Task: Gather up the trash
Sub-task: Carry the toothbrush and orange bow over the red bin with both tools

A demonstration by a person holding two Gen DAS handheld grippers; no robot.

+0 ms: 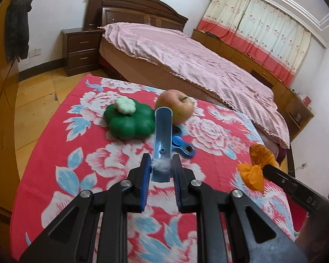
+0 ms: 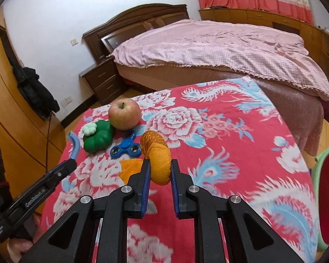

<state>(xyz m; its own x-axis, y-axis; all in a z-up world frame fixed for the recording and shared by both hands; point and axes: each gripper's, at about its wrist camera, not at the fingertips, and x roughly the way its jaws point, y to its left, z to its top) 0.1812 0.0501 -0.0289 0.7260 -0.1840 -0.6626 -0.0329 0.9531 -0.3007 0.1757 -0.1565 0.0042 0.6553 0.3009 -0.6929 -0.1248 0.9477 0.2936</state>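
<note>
L gripper is pinching a curved light-blue plastic scoop, white fluff at its base, above the red floral cloth. R gripper is clamping crumpled orange peel, lifted near the blue fidget spinner, red apple & green flower-shaped toy.

Home bedroom, bed, nightstand, curtains
</note>
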